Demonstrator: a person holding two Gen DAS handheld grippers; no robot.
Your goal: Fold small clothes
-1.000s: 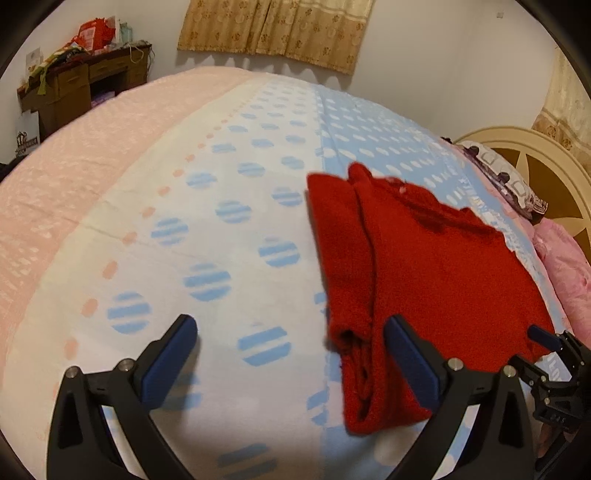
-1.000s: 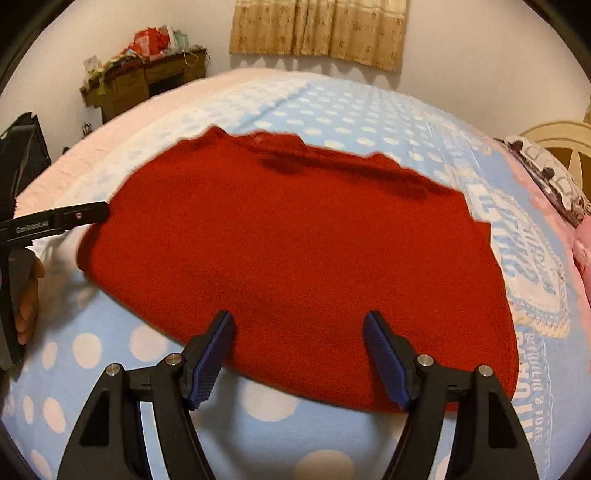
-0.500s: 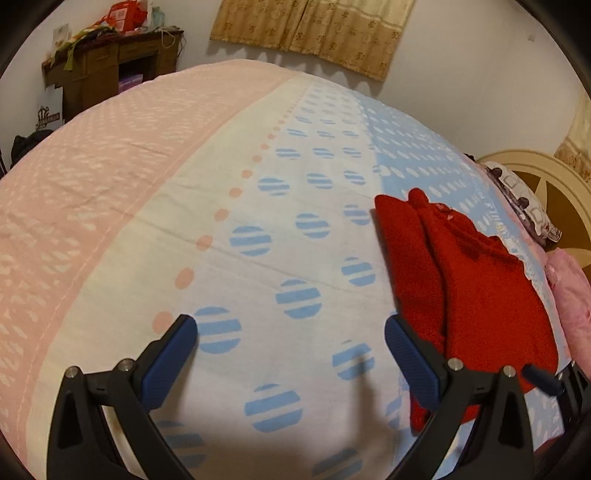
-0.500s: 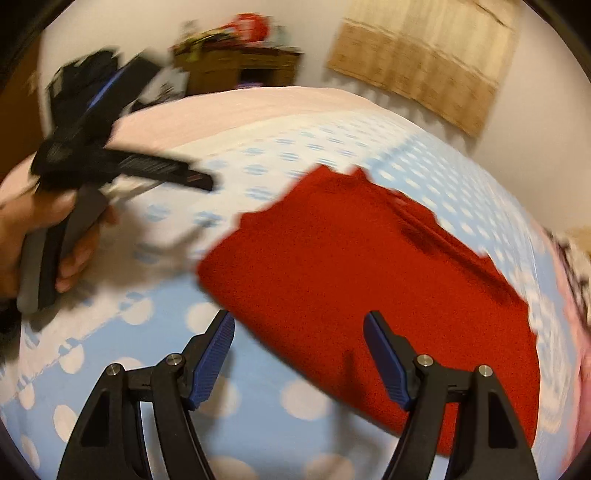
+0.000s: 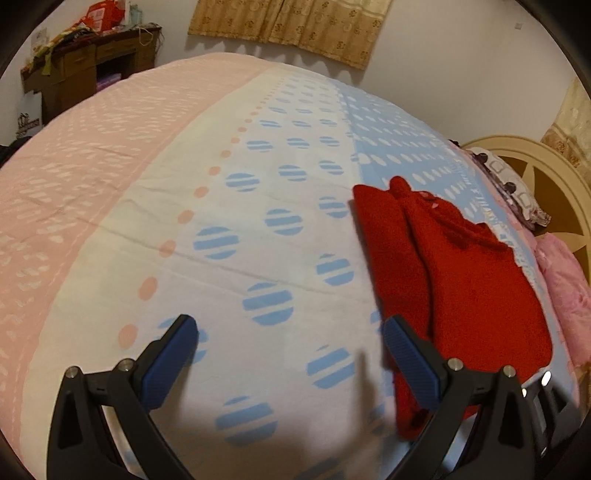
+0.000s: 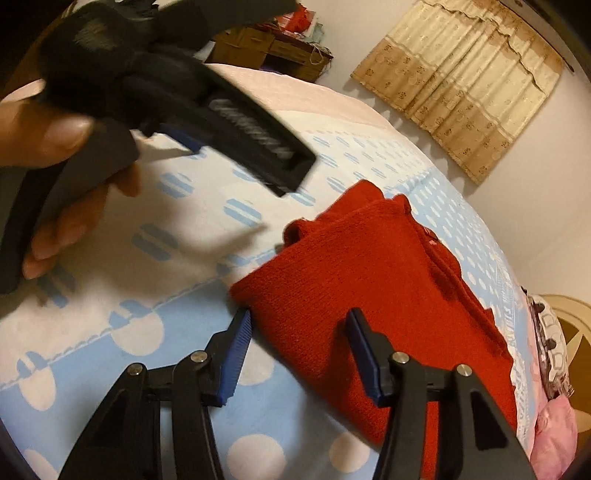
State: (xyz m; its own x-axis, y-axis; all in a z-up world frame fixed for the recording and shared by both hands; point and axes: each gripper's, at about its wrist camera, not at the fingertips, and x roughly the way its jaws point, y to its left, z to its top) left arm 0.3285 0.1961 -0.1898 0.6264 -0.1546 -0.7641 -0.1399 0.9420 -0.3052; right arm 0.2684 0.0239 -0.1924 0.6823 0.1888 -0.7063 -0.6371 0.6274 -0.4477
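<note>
A red knitted garment (image 5: 458, 280) lies folded on the bed, right of centre in the left wrist view. It also shows in the right wrist view (image 6: 373, 291), filling the middle and right. My left gripper (image 5: 288, 343) is open and empty above the white dotted sheet, just left of the garment's near edge. My right gripper (image 6: 297, 332) is open and empty, its fingers straddling the garment's near left corner. The left gripper also shows, blurred, in a hand at the upper left of the right wrist view (image 6: 207, 114).
The bed cover (image 5: 207, 206) has pink, white and blue dotted bands. A wooden desk (image 5: 85, 70) with clutter stands at the far left. A headboard (image 5: 532, 166), a patterned pillow (image 5: 513, 188) and pink fabric (image 5: 565, 291) lie to the right. Curtains (image 5: 291, 26) hang on the far wall.
The left gripper has swung left, away from the garment, over the bare sheet. The right gripper has swung toward the garment's left corner. Both stayed open.
</note>
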